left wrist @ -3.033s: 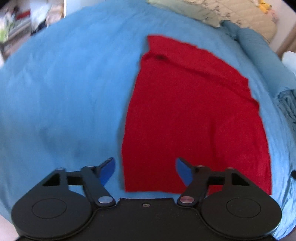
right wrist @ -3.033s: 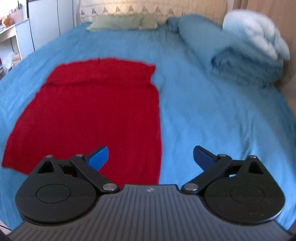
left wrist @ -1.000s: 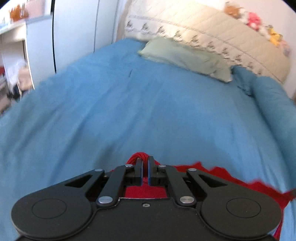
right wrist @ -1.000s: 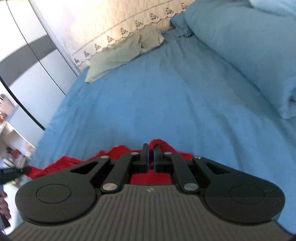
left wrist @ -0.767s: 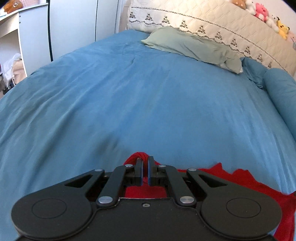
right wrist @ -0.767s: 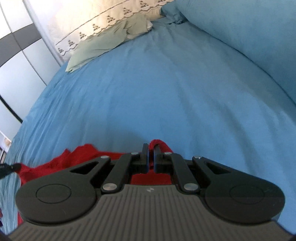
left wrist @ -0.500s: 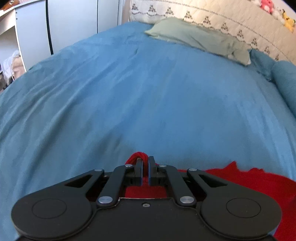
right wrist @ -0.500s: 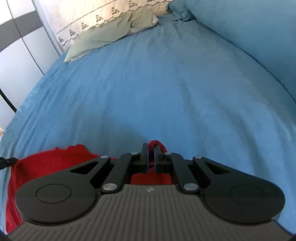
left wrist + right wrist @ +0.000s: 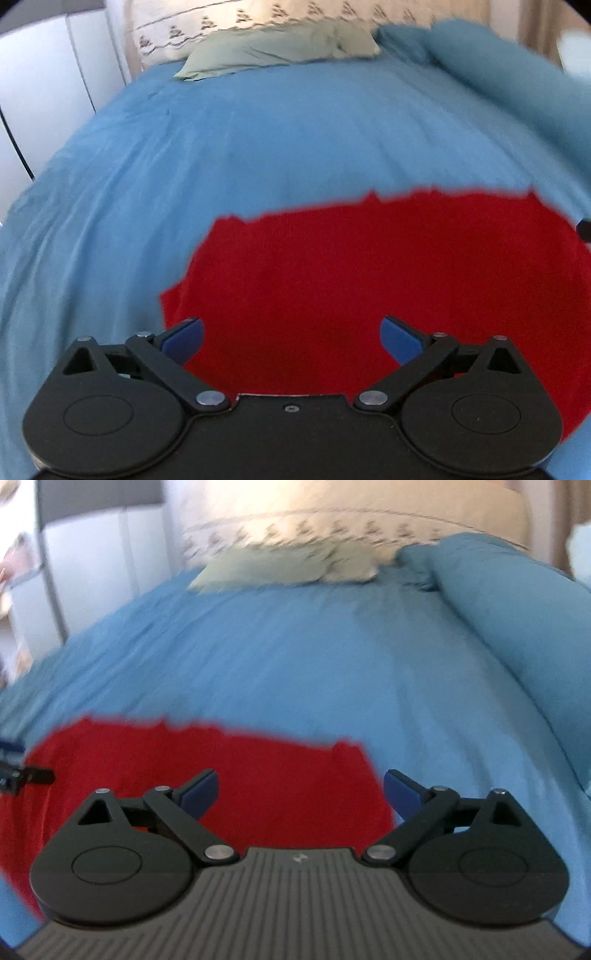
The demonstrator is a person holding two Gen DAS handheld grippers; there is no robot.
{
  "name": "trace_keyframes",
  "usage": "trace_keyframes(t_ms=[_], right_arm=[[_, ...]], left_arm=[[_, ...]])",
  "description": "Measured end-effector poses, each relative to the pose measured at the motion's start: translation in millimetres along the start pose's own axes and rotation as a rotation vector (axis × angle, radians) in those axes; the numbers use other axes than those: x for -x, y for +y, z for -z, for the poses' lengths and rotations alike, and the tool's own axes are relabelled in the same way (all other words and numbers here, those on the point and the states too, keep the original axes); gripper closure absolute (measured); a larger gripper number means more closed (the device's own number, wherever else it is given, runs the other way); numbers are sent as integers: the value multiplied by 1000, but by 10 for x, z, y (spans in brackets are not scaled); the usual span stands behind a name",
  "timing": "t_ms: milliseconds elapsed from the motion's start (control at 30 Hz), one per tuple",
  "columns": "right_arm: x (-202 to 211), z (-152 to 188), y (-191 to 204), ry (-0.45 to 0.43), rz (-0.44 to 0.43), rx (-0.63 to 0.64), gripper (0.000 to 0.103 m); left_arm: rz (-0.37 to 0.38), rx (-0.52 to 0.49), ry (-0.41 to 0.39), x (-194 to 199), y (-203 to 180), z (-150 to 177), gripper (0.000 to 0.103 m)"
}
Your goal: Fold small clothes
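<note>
The blue bed (image 9: 258, 147) is carrying the red garment (image 9: 369, 277) near its foot edge. Both the left gripper (image 9: 291, 338) and right gripper (image 9: 301, 788) are hovering wide open, holding nothing — next, regrip both corners evenly.

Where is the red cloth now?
The red cloth lies on the blue bed, just ahead of both open grippers, far from the pillow.
</note>
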State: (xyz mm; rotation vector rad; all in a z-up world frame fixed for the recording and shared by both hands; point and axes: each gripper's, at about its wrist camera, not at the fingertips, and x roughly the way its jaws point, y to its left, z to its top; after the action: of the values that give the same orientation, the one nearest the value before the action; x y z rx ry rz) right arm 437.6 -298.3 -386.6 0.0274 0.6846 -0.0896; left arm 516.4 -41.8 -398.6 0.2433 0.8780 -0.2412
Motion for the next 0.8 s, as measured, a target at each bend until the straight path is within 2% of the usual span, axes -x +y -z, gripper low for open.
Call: trace_keyframes(t_ms=[67,200,333,667,800], right_arm=[[11,152,102,41,-22,44,0],[-87,407,259,113,-38,92,0],[-205,565,227,138,-35,60,0],[-370,476,184,190,-46,36,0],[-141,350,209,142,-6,31,0]], left_arm=[[-17,-26,34,-39,-24,130,0],[0,26,76,-133,51,281,0],[15,52,85,-166,76,308,0],[23,66,111,-228,93,250,0],[39,46,176,-295,139,134,0]])
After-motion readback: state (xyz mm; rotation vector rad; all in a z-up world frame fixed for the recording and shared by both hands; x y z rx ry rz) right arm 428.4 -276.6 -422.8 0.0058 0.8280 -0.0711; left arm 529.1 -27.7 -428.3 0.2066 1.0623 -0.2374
